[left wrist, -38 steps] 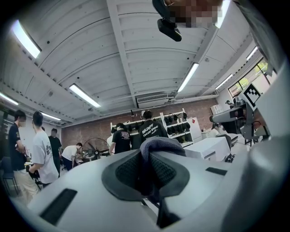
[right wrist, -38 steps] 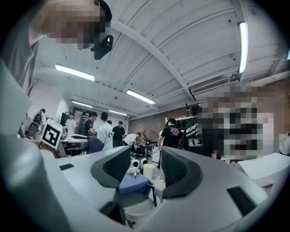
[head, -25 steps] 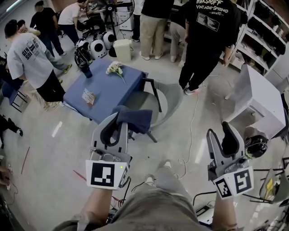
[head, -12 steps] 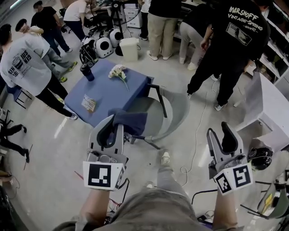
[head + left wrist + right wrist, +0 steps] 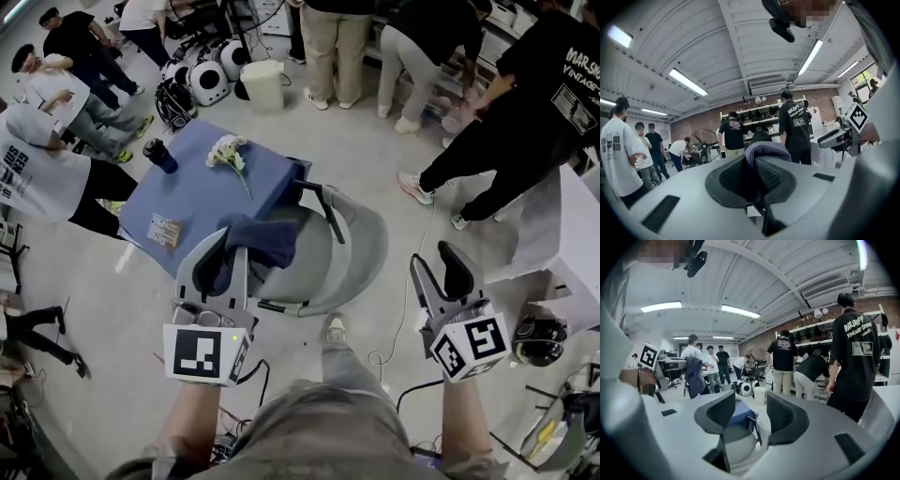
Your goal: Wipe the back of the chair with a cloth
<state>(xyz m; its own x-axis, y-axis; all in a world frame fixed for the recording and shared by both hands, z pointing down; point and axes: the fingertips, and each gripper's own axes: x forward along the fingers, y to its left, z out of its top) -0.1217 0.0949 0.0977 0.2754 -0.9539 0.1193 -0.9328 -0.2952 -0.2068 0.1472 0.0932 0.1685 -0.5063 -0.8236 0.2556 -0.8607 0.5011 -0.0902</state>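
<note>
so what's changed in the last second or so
The person has stepped toward the chair, bringing it nearer the left gripper and right gripper; the bystander in black has drifted right. Nothing taken or released: the left jaws stay shut on the cloth, the right jaws stay open, empty.

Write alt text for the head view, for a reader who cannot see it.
Seen from above, the left gripper clamps a dark blue cloth near a grey chair beside a blue table. The right gripper is open and empty; people stand around.
</note>
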